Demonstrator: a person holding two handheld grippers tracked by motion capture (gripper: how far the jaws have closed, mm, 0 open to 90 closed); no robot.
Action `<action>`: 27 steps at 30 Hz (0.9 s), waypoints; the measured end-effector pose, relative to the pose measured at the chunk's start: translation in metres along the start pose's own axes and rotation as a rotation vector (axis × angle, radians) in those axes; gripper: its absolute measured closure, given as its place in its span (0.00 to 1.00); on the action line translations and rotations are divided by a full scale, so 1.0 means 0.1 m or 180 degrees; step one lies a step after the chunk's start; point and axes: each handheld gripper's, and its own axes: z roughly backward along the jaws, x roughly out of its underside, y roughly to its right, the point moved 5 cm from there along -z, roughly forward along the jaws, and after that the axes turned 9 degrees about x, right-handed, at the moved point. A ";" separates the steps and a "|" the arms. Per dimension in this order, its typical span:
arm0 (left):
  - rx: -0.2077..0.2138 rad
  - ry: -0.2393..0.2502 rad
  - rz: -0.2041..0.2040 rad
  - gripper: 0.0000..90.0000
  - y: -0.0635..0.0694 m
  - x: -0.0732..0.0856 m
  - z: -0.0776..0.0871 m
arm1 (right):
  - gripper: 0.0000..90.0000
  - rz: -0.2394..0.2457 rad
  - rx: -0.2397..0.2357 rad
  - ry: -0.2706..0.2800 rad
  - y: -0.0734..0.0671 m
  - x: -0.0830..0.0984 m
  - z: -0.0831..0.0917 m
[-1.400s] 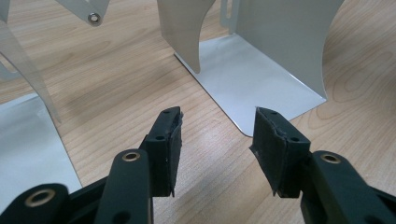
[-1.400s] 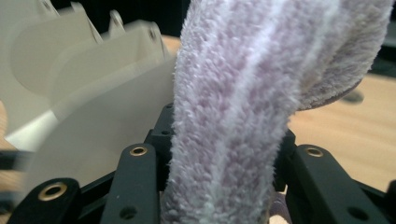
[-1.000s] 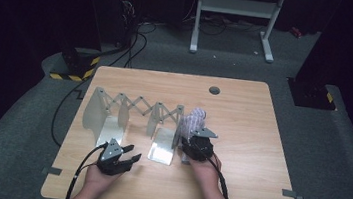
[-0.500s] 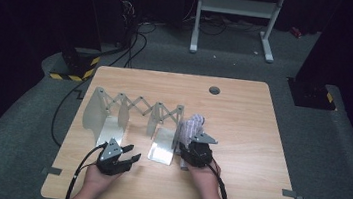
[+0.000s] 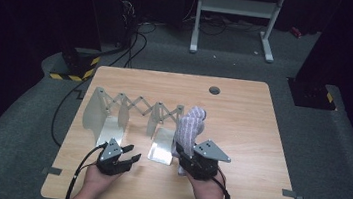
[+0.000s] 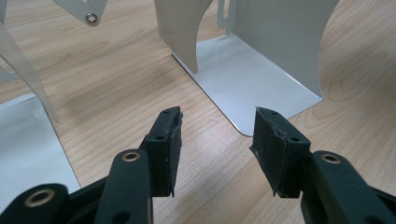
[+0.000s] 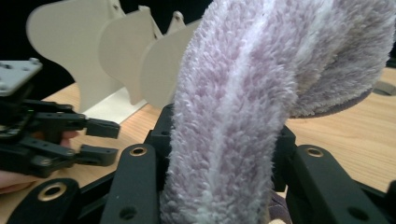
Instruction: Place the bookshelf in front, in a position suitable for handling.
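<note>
The right tongs [image 5: 184,157] were clamped on a fluffy lilac slipper [image 5: 189,129], its striped pile squeezed between the two black jaws and its toe end rising up and curling over above them. Compared with the high view a second before, the slipper and the hand carrying it had come up off the bench [image 5: 255,138] and shifted slightly toward the person's side, so the slipper hung clear of the wood instead of resting just beside the rack. I judge that the pick-up was done and the carrying stage had begun.

The metal rack [image 5: 133,112] (a row of pale upright dividers joined by a scissor linkage) stood just ahead and to the left of the right tongs, its nearest flat base plate [image 5: 161,150] close beside the lifted slipper. In the right gripper view the dividers [image 7: 123,56] showed behind the slipper [image 7: 243,116], well apart from it.

The left tongs [image 5: 130,157] were half open with nothing between the pads [image 6: 170,144], hovering low over bare wood between two base plates, the right-hand one [image 6: 261,84] just ahead of the jaws. They had not shifted from the earlier frames.

What the lift meant, as I read it: the slipper was free to be swung over and lowered into a slot between dividers, with the idle left tongs placed to steady the rack.
</note>
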 end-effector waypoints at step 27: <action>0.0016 0.0013 -0.0014 0.58 0.01 -0.01 0.00 | 0.63 -0.0022 0.0080 -0.1043 0.04 0.96 -0.56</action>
